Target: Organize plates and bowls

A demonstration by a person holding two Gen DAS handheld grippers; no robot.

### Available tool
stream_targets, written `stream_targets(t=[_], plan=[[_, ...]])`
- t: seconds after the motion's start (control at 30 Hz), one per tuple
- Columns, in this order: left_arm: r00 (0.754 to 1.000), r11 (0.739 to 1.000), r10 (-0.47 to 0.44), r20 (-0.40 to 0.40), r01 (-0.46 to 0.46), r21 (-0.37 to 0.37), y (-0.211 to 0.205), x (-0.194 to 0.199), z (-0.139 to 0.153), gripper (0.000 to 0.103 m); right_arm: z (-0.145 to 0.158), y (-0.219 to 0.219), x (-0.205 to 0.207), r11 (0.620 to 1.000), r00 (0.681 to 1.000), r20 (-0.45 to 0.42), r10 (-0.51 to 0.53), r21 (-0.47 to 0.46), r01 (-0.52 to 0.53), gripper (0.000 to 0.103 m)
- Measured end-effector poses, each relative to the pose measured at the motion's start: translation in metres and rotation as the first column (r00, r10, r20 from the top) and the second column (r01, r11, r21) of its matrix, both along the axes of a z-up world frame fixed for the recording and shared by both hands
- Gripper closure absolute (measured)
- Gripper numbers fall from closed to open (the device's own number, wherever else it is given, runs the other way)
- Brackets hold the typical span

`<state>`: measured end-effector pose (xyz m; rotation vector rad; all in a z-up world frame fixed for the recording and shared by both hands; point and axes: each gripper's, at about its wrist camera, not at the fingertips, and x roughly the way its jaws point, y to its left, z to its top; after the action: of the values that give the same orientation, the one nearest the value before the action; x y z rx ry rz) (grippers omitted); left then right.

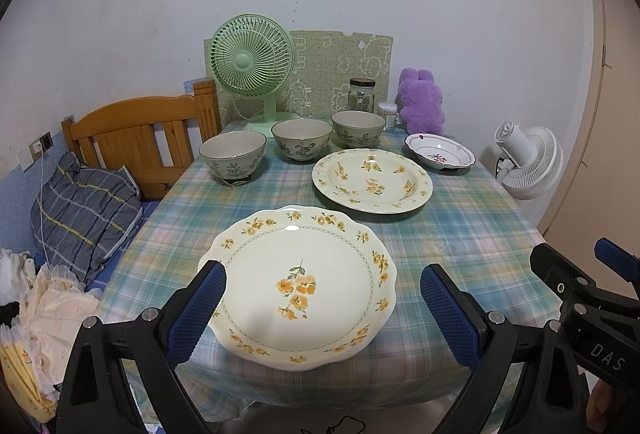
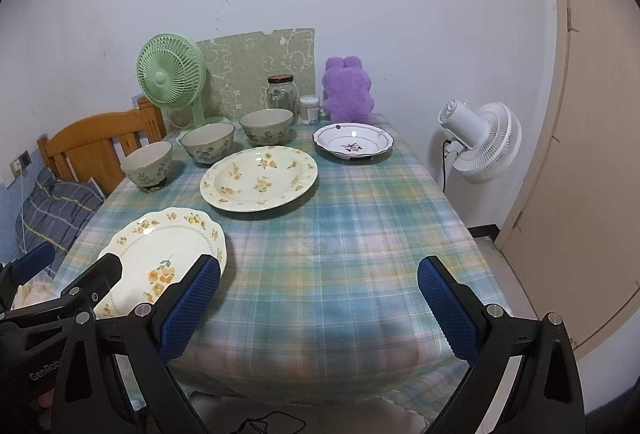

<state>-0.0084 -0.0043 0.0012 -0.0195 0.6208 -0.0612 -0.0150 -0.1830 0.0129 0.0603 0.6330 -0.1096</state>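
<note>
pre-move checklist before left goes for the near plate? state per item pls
1. Left gripper open, fingers wide enough to straddle the plate rim: ok.
2. Right gripper open, holding nothing: ok.
3. Scalloped plate flat on the tablecloth, nothing stacked on it: ok.
4. Round plate apart from it: ok.
5. Three bowls upright, unstacked: ok.
6. Clearance under the near rim for a finger: cannot tell.

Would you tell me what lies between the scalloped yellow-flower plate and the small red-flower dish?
The round yellow-flower plate lies between the scalloped plate and red-flower dish, clearest in the right wrist view.
</note>
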Motion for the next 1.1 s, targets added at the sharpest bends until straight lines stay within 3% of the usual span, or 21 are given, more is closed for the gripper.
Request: stream_targets(t=[1.1], plan=[[1.000,1.000,0.001,-0.015,0.000,0.011,0.0047,0.0048,-0.0021,0.008,-0.0022,0.0027,0.0035,1.000,1.000,-0.004,0.010,-0.002,-0.010,0.003]])
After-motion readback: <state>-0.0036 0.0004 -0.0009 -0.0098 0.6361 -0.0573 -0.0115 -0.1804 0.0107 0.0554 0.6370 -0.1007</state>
